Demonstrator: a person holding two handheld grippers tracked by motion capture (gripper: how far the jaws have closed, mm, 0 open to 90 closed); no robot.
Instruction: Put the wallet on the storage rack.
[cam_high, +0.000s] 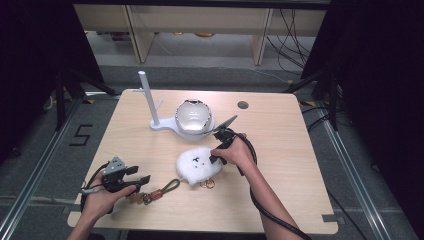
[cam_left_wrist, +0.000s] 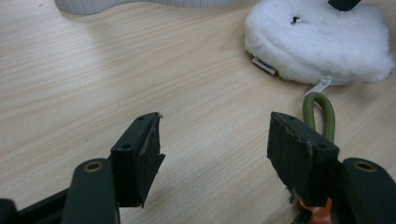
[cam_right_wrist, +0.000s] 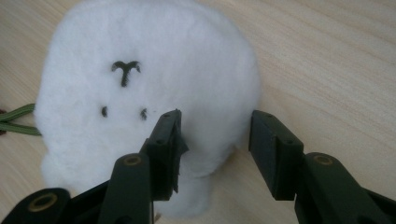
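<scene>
A fluffy white plush (cam_high: 197, 165) with a small stitched face lies at the table's middle. It also lies at the top right of the left gripper view, plush (cam_left_wrist: 322, 42). My right gripper (cam_high: 214, 159) hangs over its right side. In the right gripper view the open jaws (cam_right_wrist: 215, 123) straddle the edge of the plush (cam_right_wrist: 140, 93), one over the fur, the other beside it. A green cord loop (cam_high: 170, 186) trails from the plush toward my left gripper (cam_high: 142, 175). That left gripper (cam_left_wrist: 215, 126) stands open over bare wood, with the cord loop (cam_left_wrist: 320, 112) by its right jaw.
A white stand (cam_high: 150, 100) with an upright post and a shiny domed object (cam_high: 194, 116) sits at the back of the wooden table (cam_high: 280, 200). A cable hole (cam_high: 243, 105) lies at the back right. Small metal rings (cam_high: 207, 184) lie beside the plush.
</scene>
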